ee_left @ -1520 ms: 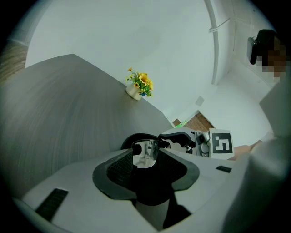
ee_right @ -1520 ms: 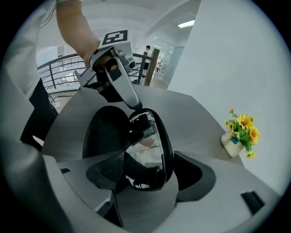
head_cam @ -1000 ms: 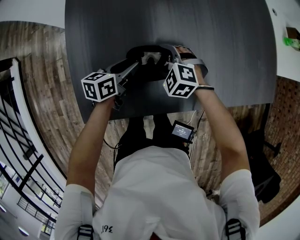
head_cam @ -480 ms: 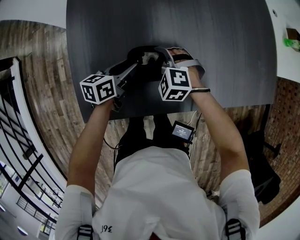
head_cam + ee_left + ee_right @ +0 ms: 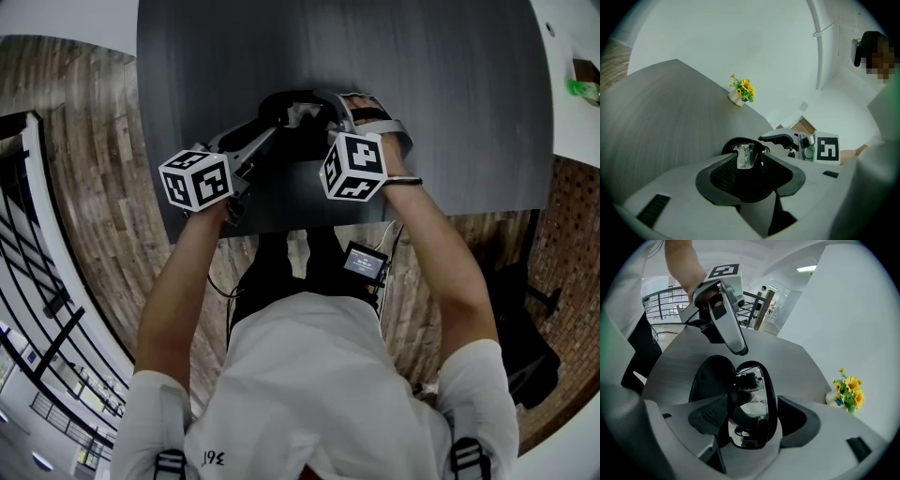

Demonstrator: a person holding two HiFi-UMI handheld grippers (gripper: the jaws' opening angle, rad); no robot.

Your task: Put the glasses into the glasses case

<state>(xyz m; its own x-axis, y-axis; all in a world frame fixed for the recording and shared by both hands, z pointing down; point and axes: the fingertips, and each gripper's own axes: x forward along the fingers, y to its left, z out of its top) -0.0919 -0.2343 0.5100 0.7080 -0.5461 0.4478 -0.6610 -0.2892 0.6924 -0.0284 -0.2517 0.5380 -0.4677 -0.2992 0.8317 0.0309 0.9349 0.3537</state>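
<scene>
The right gripper (image 5: 753,414) pinches the folded glasses (image 5: 758,392) on edge right beside the open glasses case (image 5: 708,378) on the table (image 5: 450,94), while the left gripper (image 5: 749,157) hovers nearby with its jaws narrowly apart and empty, so 2 steps seem left: seating them inside and letting go.

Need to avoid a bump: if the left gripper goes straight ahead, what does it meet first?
Probably the glasses, just off its jaw tips; the black case seems to lie right behind.
</scene>
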